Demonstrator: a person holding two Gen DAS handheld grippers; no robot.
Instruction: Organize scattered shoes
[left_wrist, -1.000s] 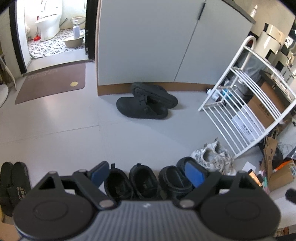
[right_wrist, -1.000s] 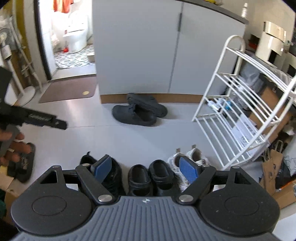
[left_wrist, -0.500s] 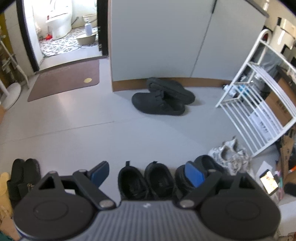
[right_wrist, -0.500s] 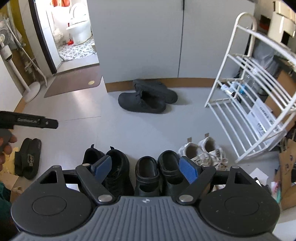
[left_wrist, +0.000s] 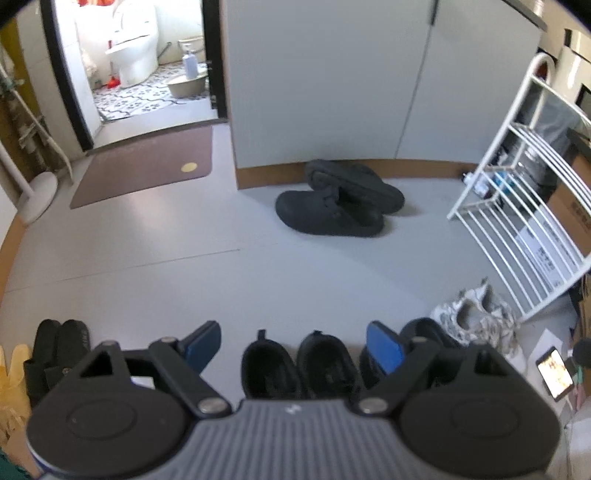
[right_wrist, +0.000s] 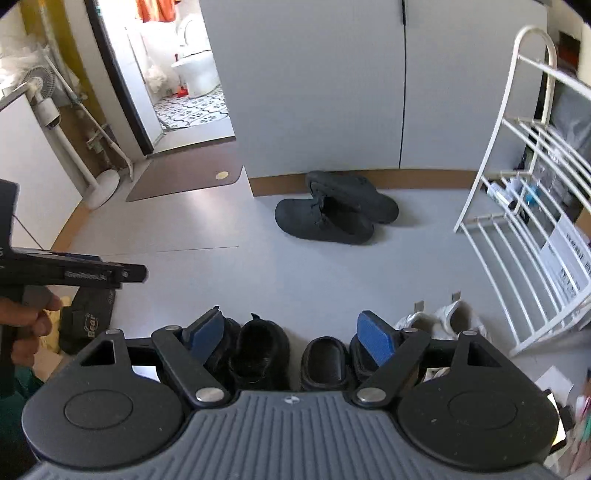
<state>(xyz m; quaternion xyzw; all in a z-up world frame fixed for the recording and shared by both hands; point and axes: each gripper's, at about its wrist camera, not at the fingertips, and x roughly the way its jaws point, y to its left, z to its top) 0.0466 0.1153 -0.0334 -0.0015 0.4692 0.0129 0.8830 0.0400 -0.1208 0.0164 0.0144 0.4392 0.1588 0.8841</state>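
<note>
Both tools are spread and pinch nothing: the left gripper and the right gripper hang over the row of black shoes at 6 o'clock. The black clogs, one across the other, lie near 12 o'clock by the cabinet. The white rack at 3 o'clock holds no shoes; the white sneakers stand at its foot.

Pale grey floor carries black clogs far, paired shoes near, brown mat far left.
</note>
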